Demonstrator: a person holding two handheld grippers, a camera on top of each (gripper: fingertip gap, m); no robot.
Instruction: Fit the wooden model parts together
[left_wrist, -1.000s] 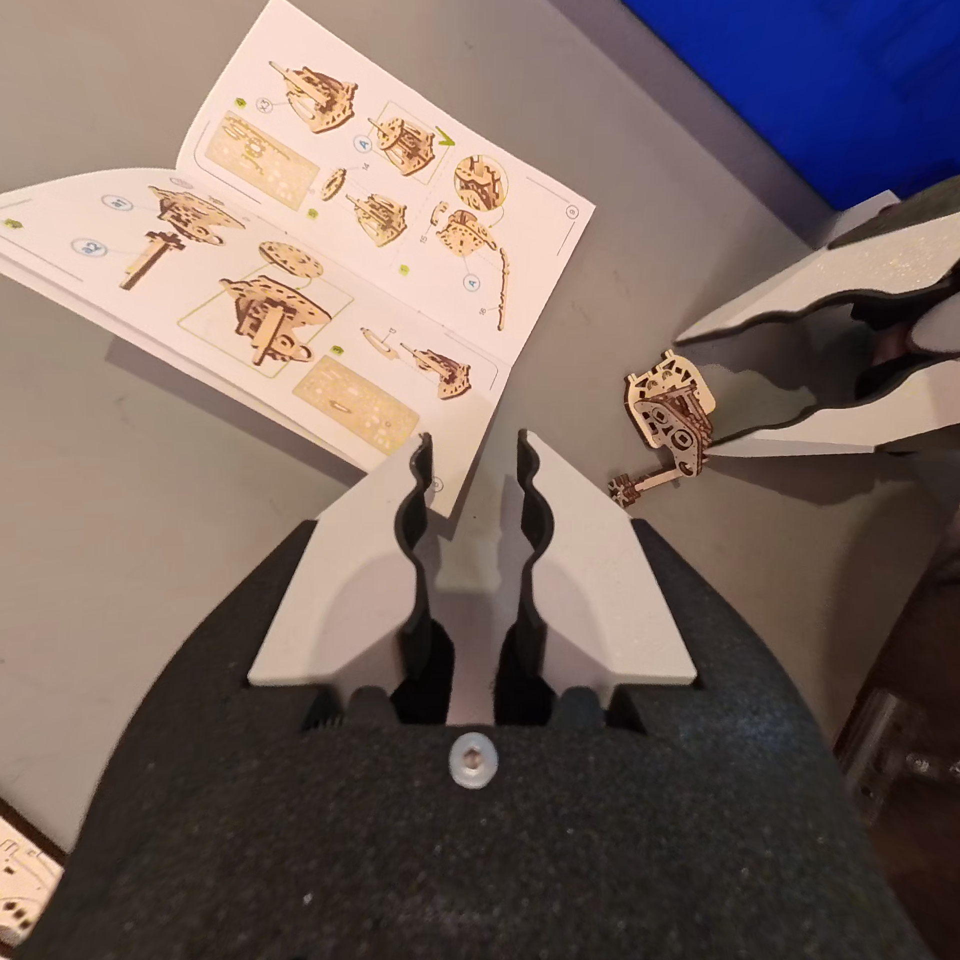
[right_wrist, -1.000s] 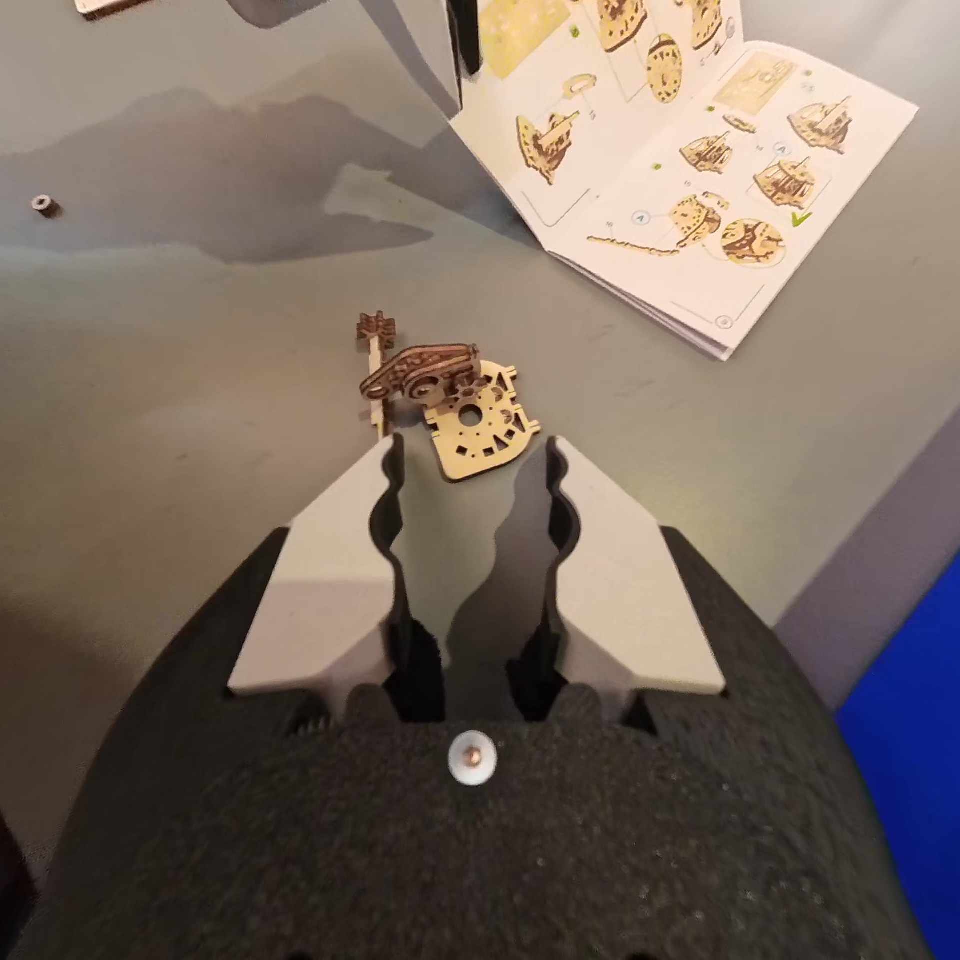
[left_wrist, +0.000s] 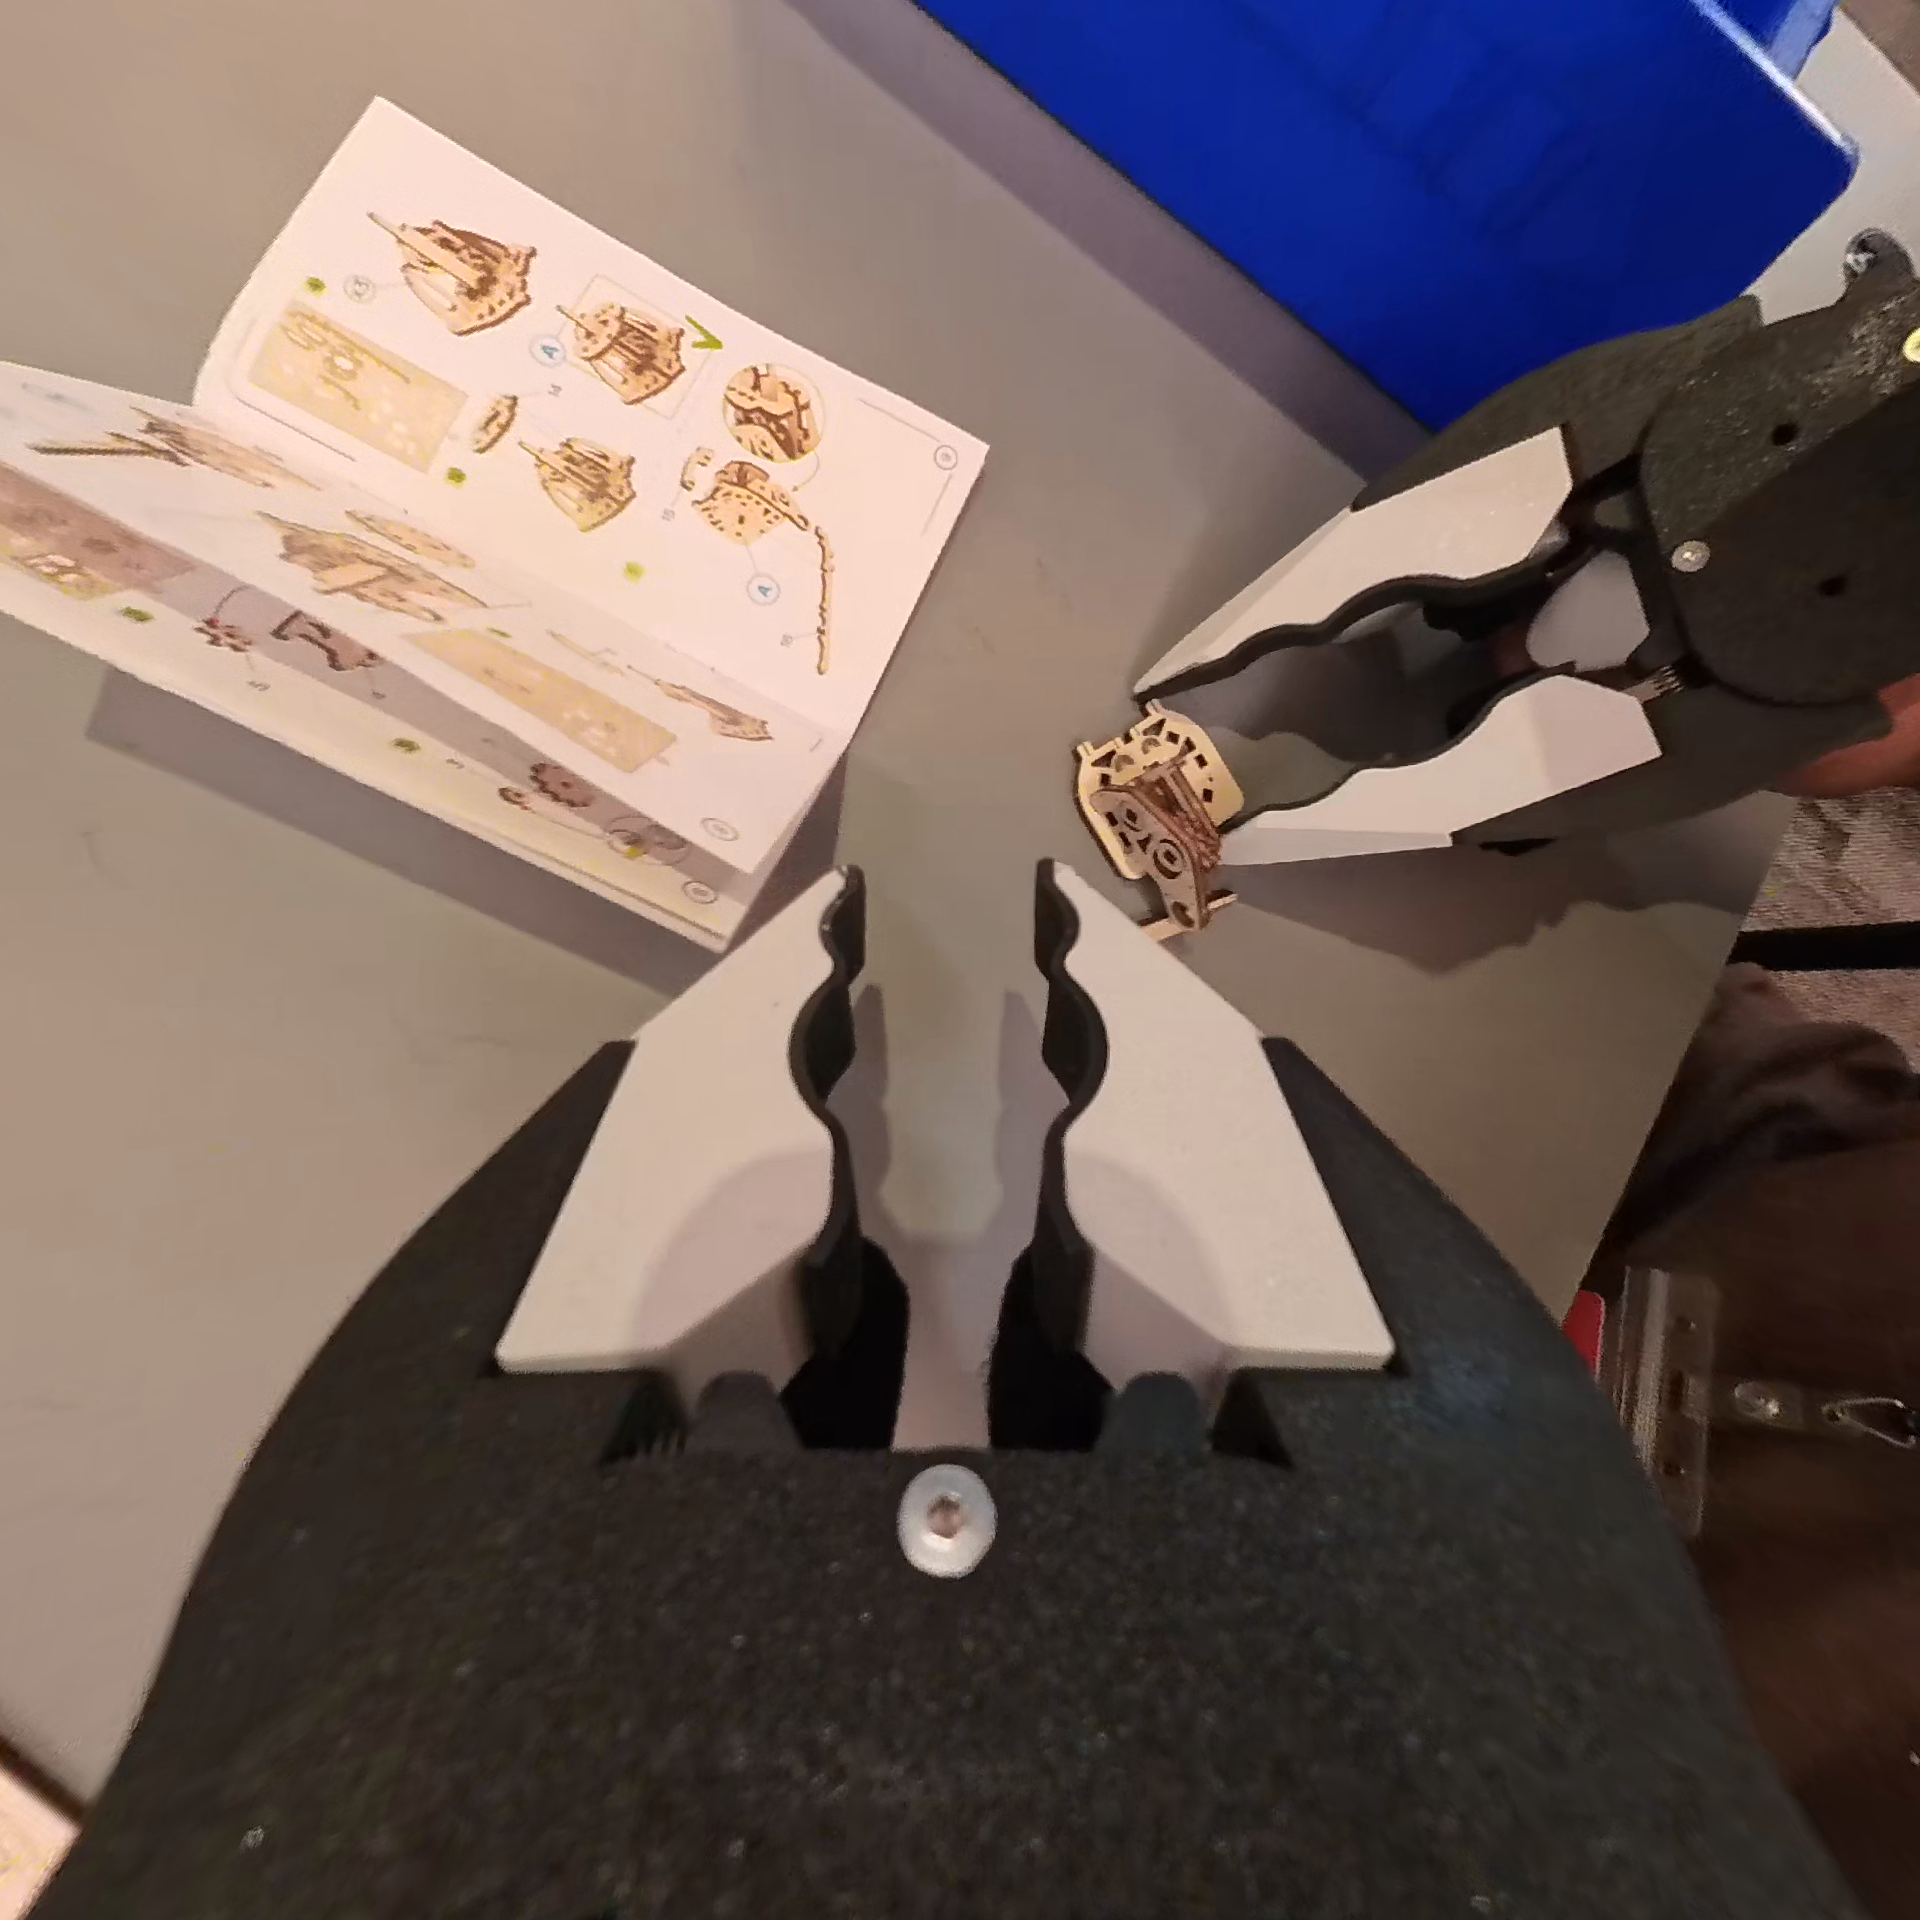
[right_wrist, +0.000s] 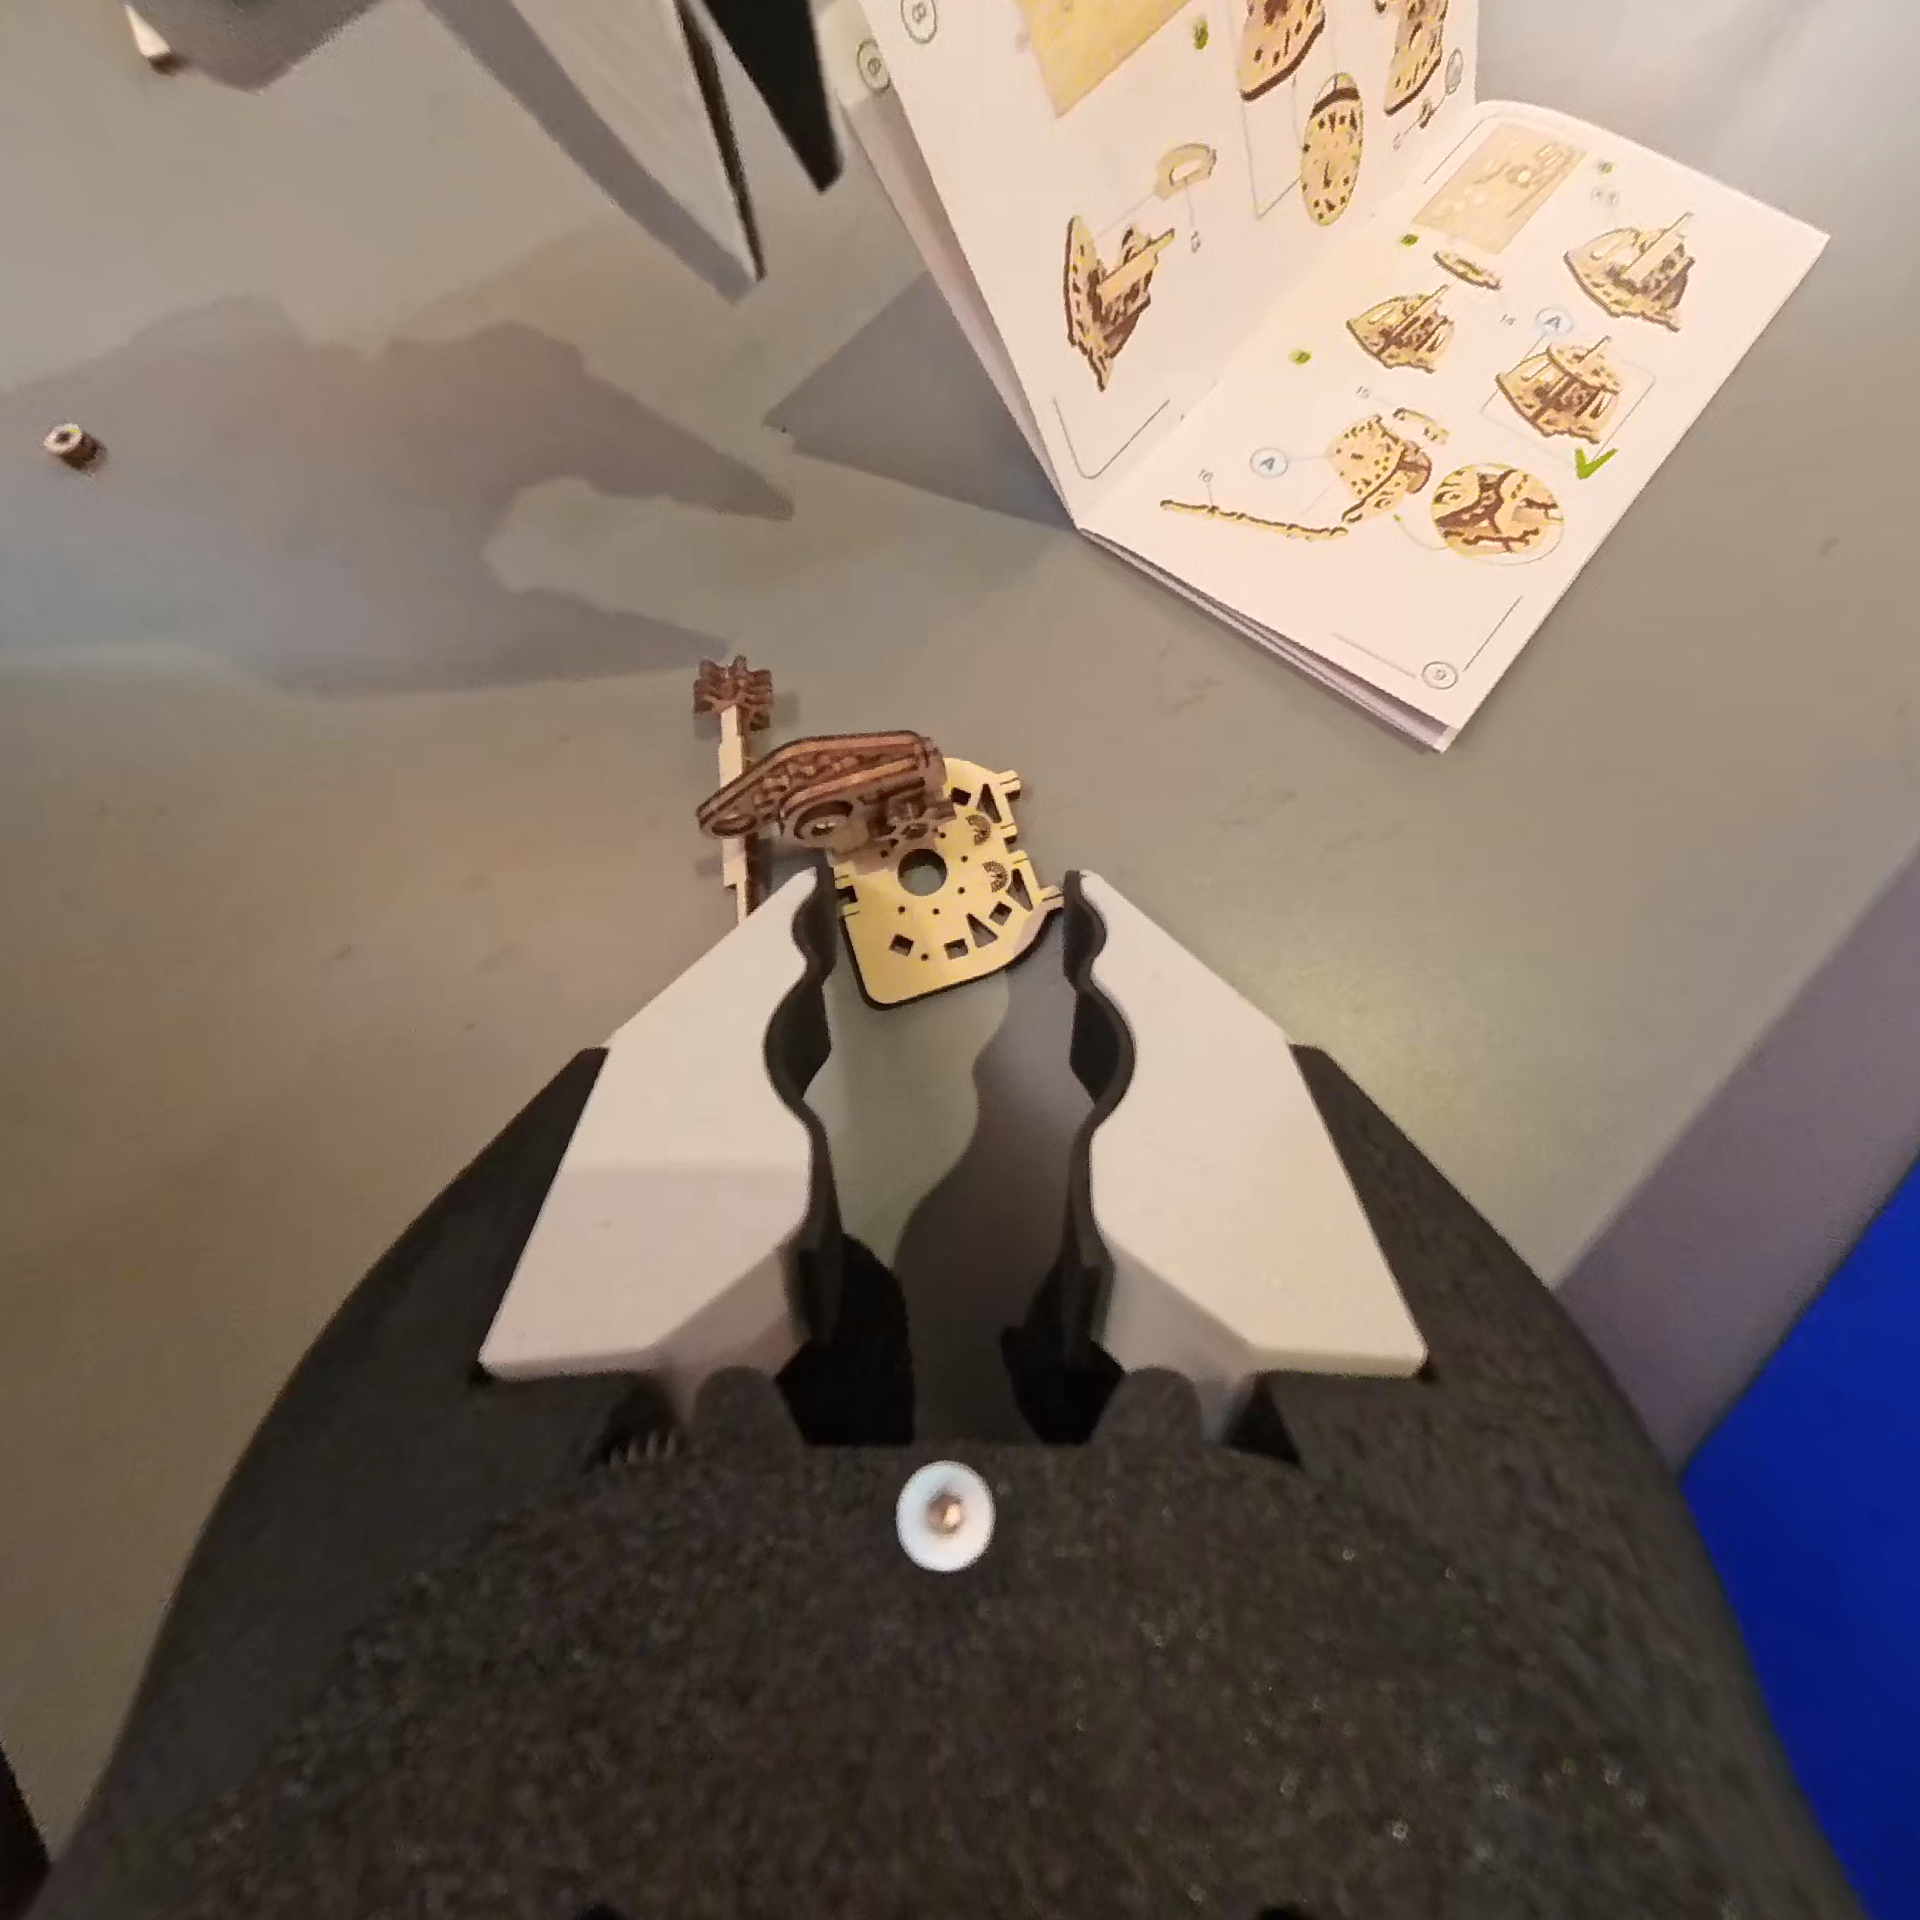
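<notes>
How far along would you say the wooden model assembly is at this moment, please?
Done: a darker wooden piece already stands joined to the pale perforated plate. In hand: nothing is gripped; the open right gripper straddles the plate's near edge, the left gripper is open and empty. Left: the toothed stick lies beside the assembly.

Left gripper (left_wrist: 948, 883) is angled down toward the surface with its two grey fingers spread apart and nothing between them. Right gripper (right_wrist: 945, 899) is spread too, tips low and close to the surface. From the left wrist view the right gripper (left_wrist: 1195, 774) comes in from the right side, pointing left, its tips just off to the right of the left one's, not touching
</notes>
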